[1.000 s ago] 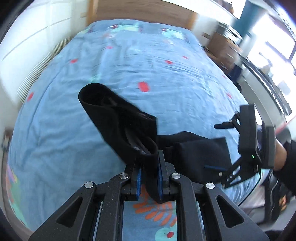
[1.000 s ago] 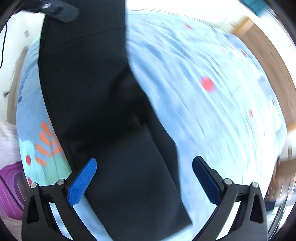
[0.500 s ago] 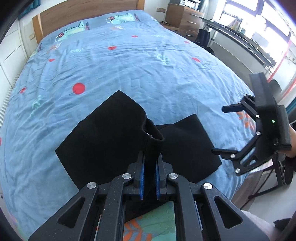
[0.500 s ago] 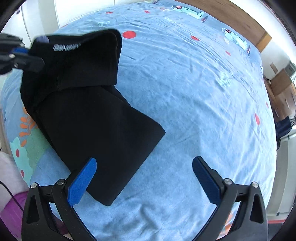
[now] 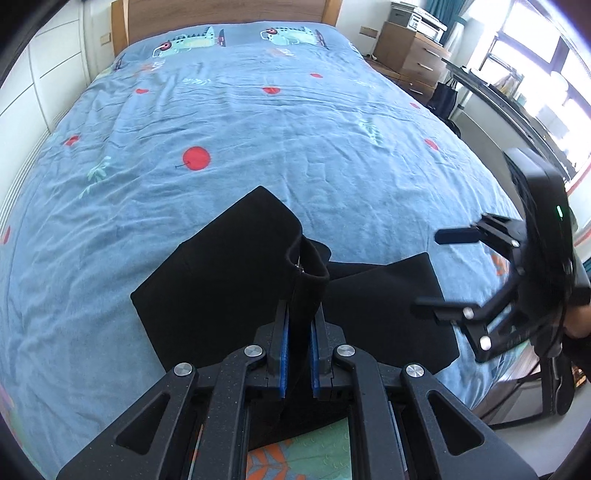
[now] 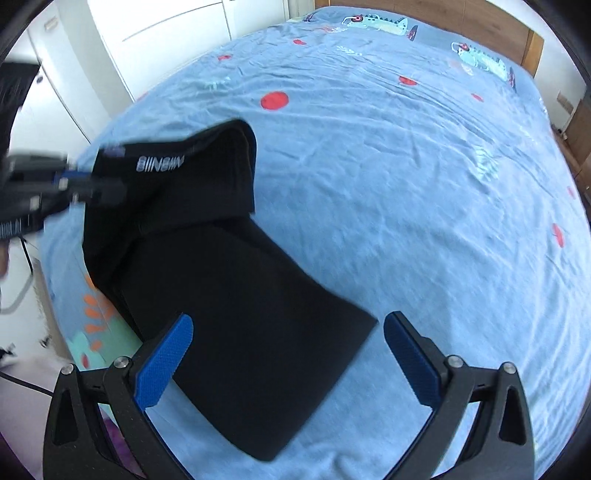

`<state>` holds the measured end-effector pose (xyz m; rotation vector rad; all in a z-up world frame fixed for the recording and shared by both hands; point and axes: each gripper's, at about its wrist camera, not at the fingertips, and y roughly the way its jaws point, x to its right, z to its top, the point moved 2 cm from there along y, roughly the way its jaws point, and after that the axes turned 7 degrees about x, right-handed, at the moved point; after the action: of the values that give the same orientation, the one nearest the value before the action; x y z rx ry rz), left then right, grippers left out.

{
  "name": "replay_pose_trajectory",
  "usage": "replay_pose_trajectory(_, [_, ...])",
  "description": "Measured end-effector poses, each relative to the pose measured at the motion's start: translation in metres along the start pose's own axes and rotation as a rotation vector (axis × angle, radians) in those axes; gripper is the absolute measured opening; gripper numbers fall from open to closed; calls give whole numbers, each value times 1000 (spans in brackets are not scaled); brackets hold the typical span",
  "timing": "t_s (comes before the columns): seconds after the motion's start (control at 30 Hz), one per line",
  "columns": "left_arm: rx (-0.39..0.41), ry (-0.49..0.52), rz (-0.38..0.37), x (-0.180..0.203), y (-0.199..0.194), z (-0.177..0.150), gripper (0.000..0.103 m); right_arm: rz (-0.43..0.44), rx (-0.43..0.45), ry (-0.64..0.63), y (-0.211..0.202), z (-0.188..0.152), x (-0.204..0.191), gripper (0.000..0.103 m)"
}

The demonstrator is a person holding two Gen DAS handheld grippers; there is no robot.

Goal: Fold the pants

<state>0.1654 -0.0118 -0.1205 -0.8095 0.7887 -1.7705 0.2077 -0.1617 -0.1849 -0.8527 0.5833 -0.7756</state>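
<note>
Black pants (image 5: 229, 280) lie folded on the blue bedspread near the bed's foot. My left gripper (image 5: 299, 350) is shut on the waistband end and holds it up in a ridge. In the right wrist view the pants (image 6: 240, 314) spread from the white-lettered waistband (image 6: 159, 162) at upper left to the folded leg end at the bottom. My right gripper (image 6: 288, 354) is open and empty, hovering just above the leg end. It shows in the left wrist view (image 5: 447, 273) at the right. The left gripper (image 6: 85, 184) shows blurred at the left.
The blue bedspread (image 5: 295, 129) with red dots stretches to a wooden headboard (image 5: 221, 11). A wooden dresser (image 5: 410, 51) and a desk by the window stand at the right. White wardrobe doors (image 6: 166, 33) line the left side.
My left gripper has lowered the pants from hanging in the air onto the bed, with the waistband folded over. My right gripper stayed open and drew nearer the leg end.
</note>
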Motion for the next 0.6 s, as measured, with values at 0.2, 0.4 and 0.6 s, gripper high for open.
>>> replay_pose_trajectory(0.2, [14,-38,4,-10,-4,-5,7,140,-27,108,27,39,6,103])
replay_pose_trajectory(0.4, [16,-67,6,-19,-6,-9,7,231,-123,203,71,57,12,75])
replay_pose_trajectory(0.6, [10,-77,2,-23,-5,-12,7,333,-163,323,103,64,13,48])
